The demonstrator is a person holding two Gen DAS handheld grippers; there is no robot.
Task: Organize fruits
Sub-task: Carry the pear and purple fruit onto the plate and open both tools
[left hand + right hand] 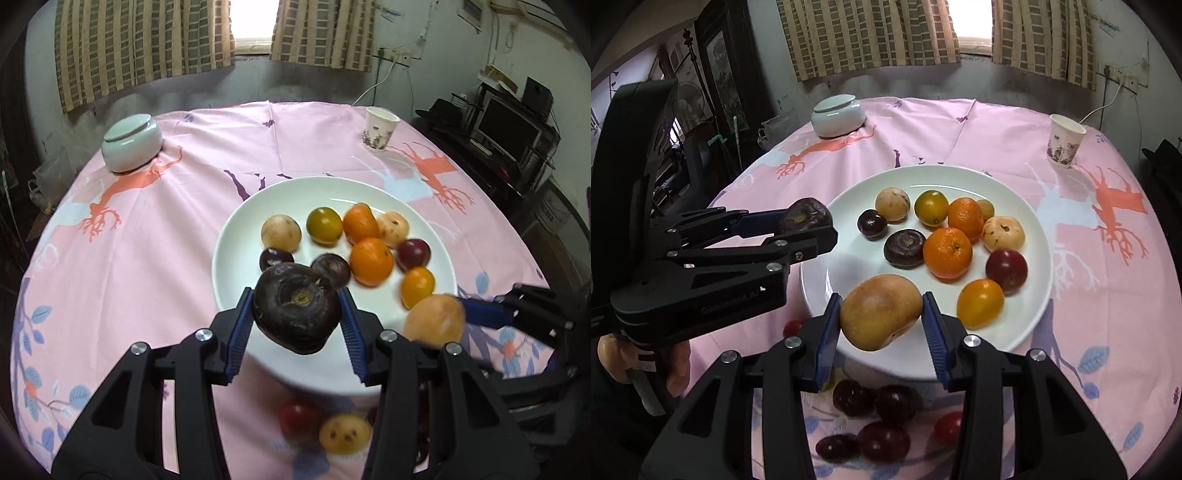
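A white plate (258,206) (1030,229) on the pink tablecloth holds several fruits: oranges, yellow and tan ones, dark purple ones. My left gripper (297,314) is shut on a dark purple round fruit (297,310) above the plate's near left rim; it also shows in the right wrist view (805,218). My right gripper (881,314) is shut on a tan-yellow fruit (879,312) above the plate's near edge; it also shows in the left wrist view (434,319). Several dark and red fruits (882,439) lie loose on the cloth in front of the plate.
A pale lidded ceramic jar (131,142) (837,114) stands at the far left of the table. A paper cup (380,129) (1065,140) stands at the far right. A loose tan fruit (345,434) and a red one (297,415) lie below the left gripper.
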